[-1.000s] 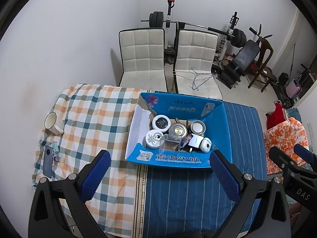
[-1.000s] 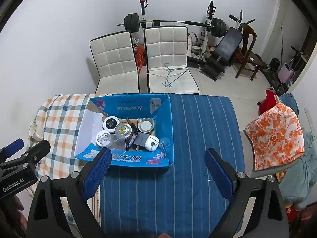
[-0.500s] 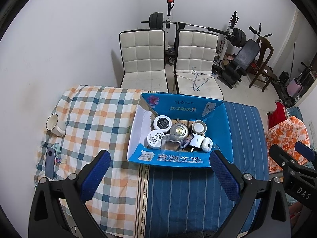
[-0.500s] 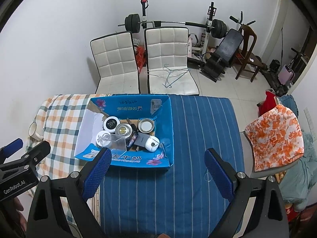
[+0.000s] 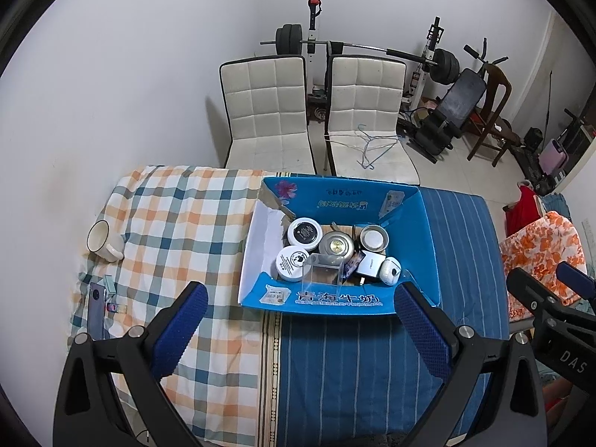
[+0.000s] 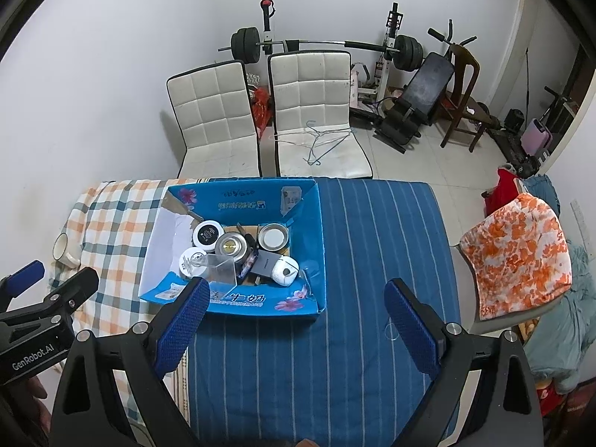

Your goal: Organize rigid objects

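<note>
— What colours cover the table?
— A checked cloth (image 5: 178, 223) in orange, teal and white on the left; a blue cloth (image 6: 372, 246) with thin pale stripes on the right.
— And the box (image 5: 424, 238)?
— Bright blue, white inside its left wall. Far behind, two white quilted chairs (image 5: 268, 111) edged black.

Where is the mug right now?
In the left wrist view the mug lies tipped on its side at the left edge of the checked cloth, well left of the blue box and above the phone.
</note>
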The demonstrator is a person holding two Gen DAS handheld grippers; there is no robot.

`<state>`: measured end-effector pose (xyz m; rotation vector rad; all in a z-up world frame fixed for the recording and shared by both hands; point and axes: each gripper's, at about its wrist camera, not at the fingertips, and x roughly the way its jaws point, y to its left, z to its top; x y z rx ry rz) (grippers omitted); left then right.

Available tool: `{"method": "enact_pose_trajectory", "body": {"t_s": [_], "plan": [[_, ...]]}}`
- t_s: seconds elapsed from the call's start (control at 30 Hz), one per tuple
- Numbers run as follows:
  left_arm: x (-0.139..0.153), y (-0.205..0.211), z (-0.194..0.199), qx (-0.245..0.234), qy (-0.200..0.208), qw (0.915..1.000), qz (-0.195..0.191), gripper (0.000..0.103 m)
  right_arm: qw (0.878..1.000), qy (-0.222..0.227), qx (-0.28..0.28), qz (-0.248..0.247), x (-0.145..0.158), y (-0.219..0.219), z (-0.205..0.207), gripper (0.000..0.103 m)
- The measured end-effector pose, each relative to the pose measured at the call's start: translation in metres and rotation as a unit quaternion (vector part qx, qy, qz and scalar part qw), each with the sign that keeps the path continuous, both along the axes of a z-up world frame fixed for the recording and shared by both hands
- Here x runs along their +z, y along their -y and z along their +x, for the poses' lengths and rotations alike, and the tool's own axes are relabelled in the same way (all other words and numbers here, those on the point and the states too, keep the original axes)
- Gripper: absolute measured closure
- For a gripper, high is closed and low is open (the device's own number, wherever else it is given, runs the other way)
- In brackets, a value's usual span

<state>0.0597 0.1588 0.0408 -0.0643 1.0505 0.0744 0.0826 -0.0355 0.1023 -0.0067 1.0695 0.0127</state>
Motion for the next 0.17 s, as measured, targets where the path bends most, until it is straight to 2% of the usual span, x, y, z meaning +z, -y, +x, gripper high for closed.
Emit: {"method": "enact_pose_trajectory", "body": {"t_s": [0.17], "plan": [[0.0004,-0.0003,0.0025,-0.004,0.003,1.0000,0.002,0.000,1.000,0.000,0.000,0.000,-0.0017,-0.0003,-0.0001,0.006]]}}
